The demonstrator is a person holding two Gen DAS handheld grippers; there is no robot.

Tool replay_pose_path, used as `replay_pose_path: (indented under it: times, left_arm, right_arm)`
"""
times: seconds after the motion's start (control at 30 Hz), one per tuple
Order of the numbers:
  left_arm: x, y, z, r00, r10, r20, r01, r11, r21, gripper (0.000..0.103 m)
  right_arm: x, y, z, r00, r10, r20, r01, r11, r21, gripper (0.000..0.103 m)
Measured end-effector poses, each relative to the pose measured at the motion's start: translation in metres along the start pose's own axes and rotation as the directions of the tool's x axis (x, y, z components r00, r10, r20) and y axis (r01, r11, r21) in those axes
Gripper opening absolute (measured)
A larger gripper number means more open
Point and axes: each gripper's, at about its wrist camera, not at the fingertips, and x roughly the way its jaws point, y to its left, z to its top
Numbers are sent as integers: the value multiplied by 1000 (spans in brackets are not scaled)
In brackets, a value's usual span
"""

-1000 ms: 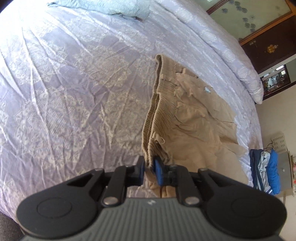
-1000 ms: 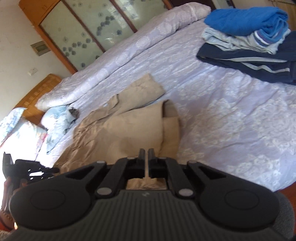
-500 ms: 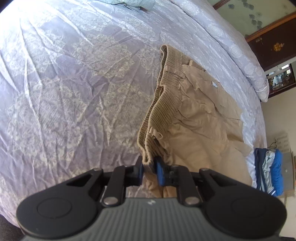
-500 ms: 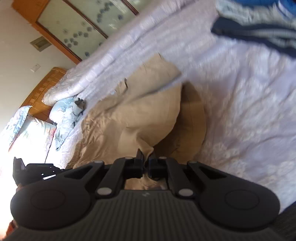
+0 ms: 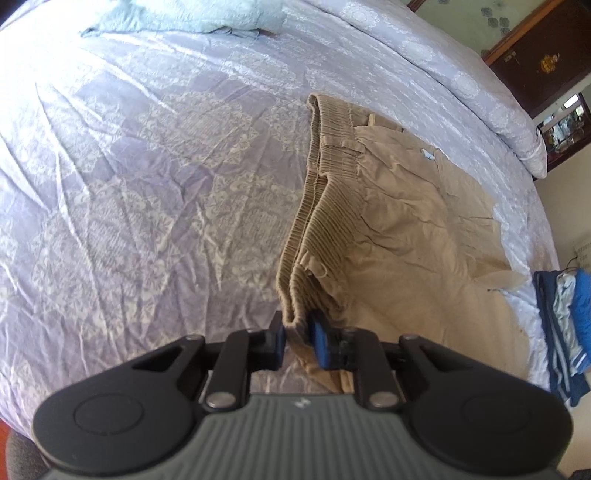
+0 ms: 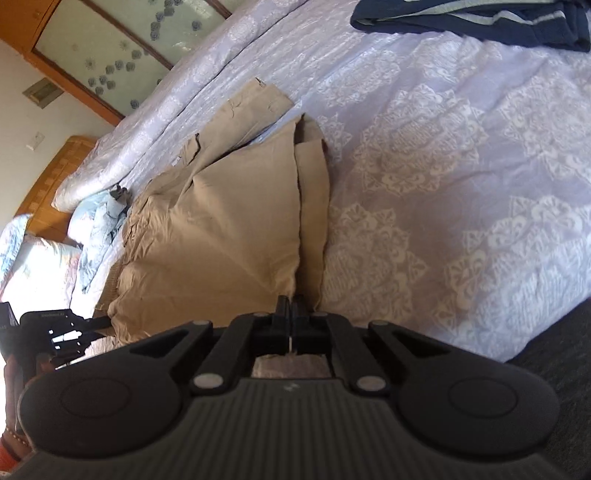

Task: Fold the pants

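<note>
Tan pants (image 5: 399, 229) lie on the lilac patterned bedspread (image 5: 147, 177), their ribbed elastic waistband (image 5: 325, 192) facing left. My left gripper (image 5: 297, 334) is shut on the near end of the waistband. In the right wrist view the pants (image 6: 221, 229) lie with the legs doubled over. My right gripper (image 6: 291, 314) is shut on the near corner of the leg hem. The left gripper also shows in the right wrist view (image 6: 62, 332) at the far left, at the waistband.
A stack of folded blue and navy clothes (image 5: 565, 325) sits past the pants, also in the right wrist view (image 6: 480, 18). A light blue garment (image 5: 184, 18) lies at the bed's far end. A rolled quilt (image 6: 184, 110) runs along the far side by the wardrobe.
Both grippers kept their hold. The right gripper moved in lower over the bed with the hem, and the legs now lie flatter. The left view rose slightly, the waistband stretched straighter.
</note>
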Motion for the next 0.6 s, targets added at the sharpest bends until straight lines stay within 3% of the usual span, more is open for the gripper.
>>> replay_pose_path:
  times: [0.33, 0.6]
  left_arm:
    - [-13, -20, -11, 995, 69, 77, -76, 992, 102, 15]
    - [-3, -14, -15, 992, 102, 75, -109, 988, 108, 17]
  right_arm:
    - [-7, 12, -3, 998, -62, 21, 63, 995, -72, 3]
    - [-3, 14, -4, 996, -90, 15, 91, 989, -114, 3]
